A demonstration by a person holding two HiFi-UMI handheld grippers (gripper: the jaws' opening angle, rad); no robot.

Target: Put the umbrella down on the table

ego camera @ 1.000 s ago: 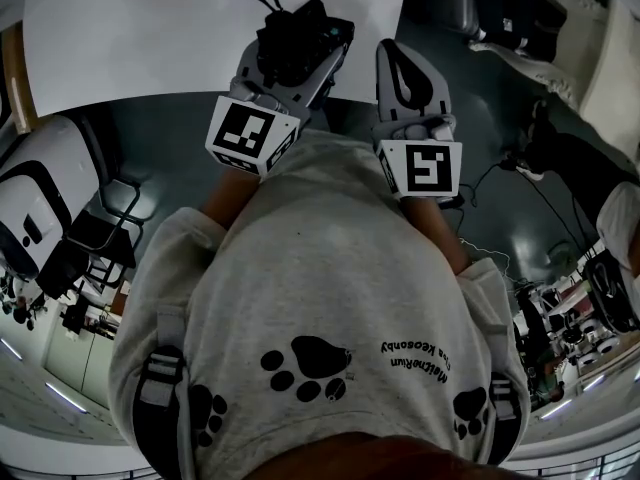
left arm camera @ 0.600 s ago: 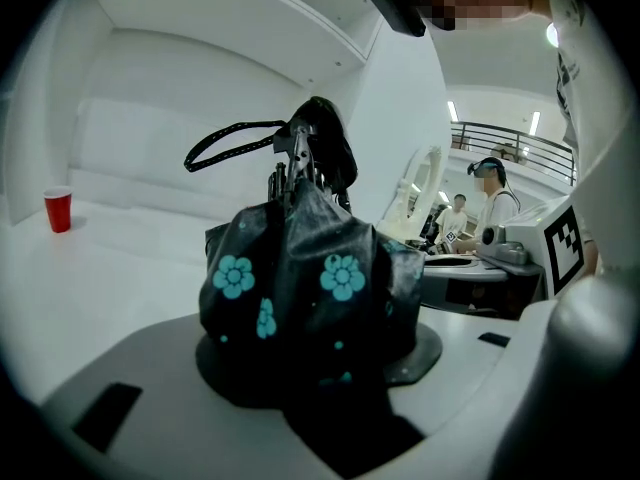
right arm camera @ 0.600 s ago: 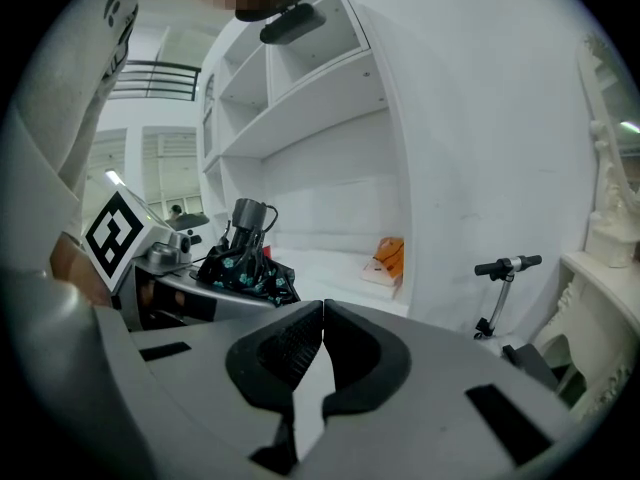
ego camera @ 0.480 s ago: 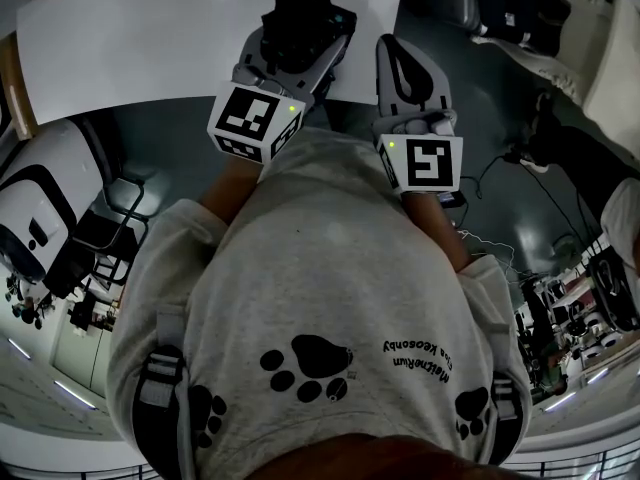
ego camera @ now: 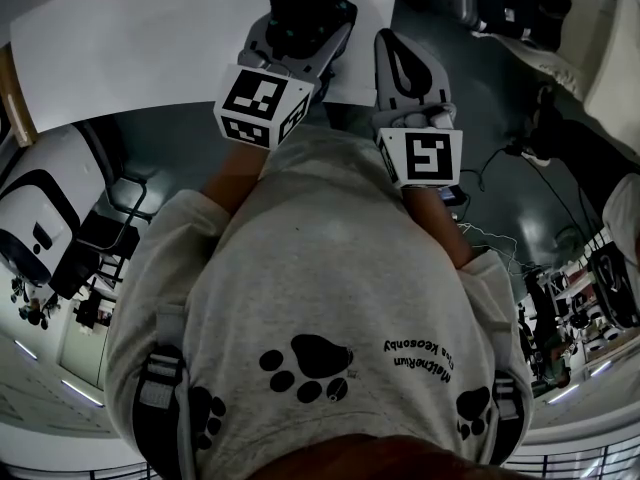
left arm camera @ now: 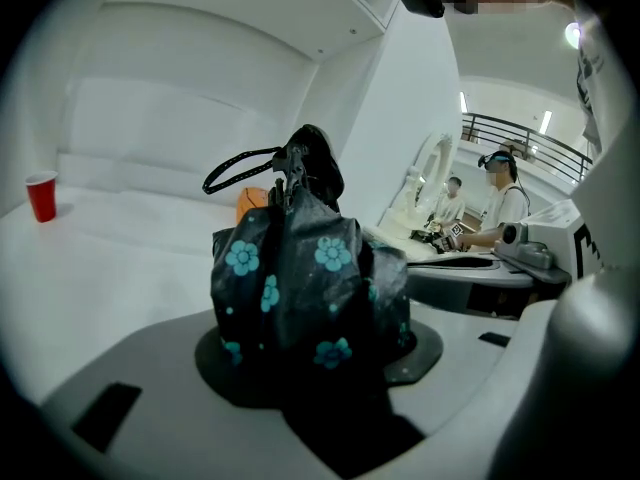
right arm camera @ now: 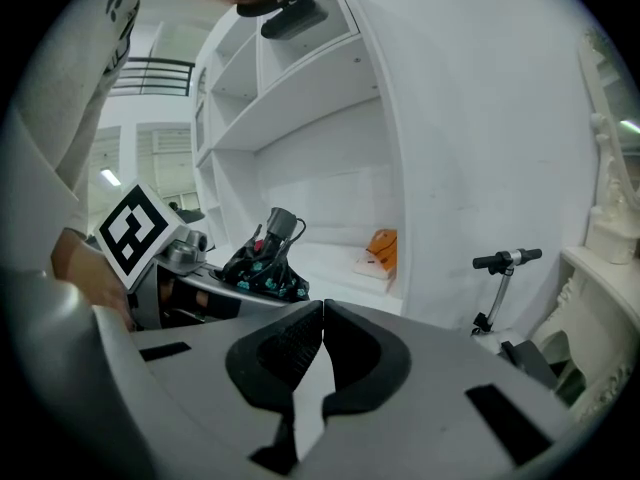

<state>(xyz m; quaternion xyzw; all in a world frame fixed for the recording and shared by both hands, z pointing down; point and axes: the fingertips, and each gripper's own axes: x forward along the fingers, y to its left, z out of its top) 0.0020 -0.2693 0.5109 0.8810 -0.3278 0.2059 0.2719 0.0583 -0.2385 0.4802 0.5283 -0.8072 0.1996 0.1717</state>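
Over the white worktop (ego camera: pixel 150 38) is where your left hand-held gripper (left arm camera: pixel 318 358) is now, and it's clamped on the folded umbrella (left arm camera: pixel 300 268), the black one with teal flowers, bunched fabric pinched between the pads and the strap loop (left arm camera: pixel 235 168) sticking up on top. Compared with a second ago in the head view, that hand has slid further in from the near edge, so the umbrella is properly above the surface instead of hanging at the rim. Your right hand-held gripper (right arm camera: pixel 318 343) has hardly shifted, with its jaws pressed together on nothing, just off the corner of the worktop. From its view the umbrella looks close to the surface, but I honestly can't tell if it's touching yet. So I'd say you're in the last bit of the carry: placement not done, grip not let go. There's a red cup (left arm camera: pixel 42 197) off to the left and something orange (right arm camera: pixel 382 251) further back, both well apart from your landing spot, so nothing should get in the way when you set it down and spread those jaws.
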